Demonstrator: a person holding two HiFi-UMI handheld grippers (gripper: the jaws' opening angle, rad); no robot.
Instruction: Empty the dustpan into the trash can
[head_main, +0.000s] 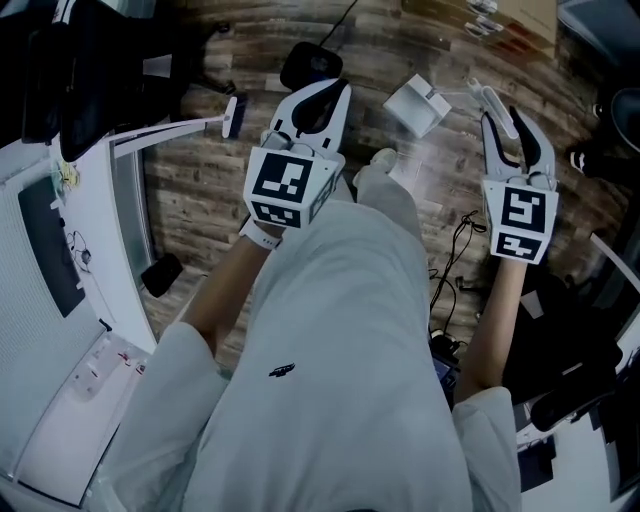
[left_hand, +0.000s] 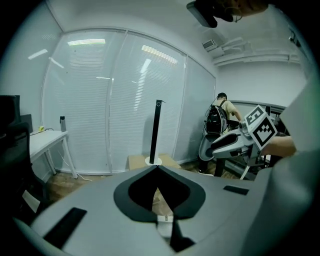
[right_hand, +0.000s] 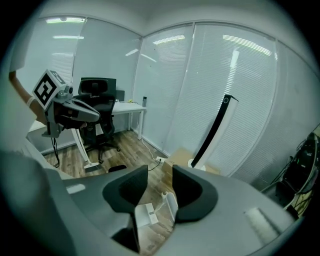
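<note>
hidden: can't tell dustpan from trash can for certain; taking the white boxy piece as the dustpan (head_main: 415, 105). The pale curved piece (right_hand: 170, 206) just beside it is blurred.
count: 2 grippers, 2 marker cubes, 2 white pieces on the floor (head_main: 220, 190).
dustpan: white, boxy, notched on one side. It lies on the wood floor ahead of the person, touching neither gripper.
left gripper (head_main: 338, 88): jaws together, nothing in them.
right gripper (head_main: 503, 108): jaws apart, nothing clamped. The floor pieces show through the gap.

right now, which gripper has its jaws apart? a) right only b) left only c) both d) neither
a: the right gripper has its jaws apart, with wood floor showing through the gap, while the left gripper has its jaw tips touching and holds nothing.
</note>
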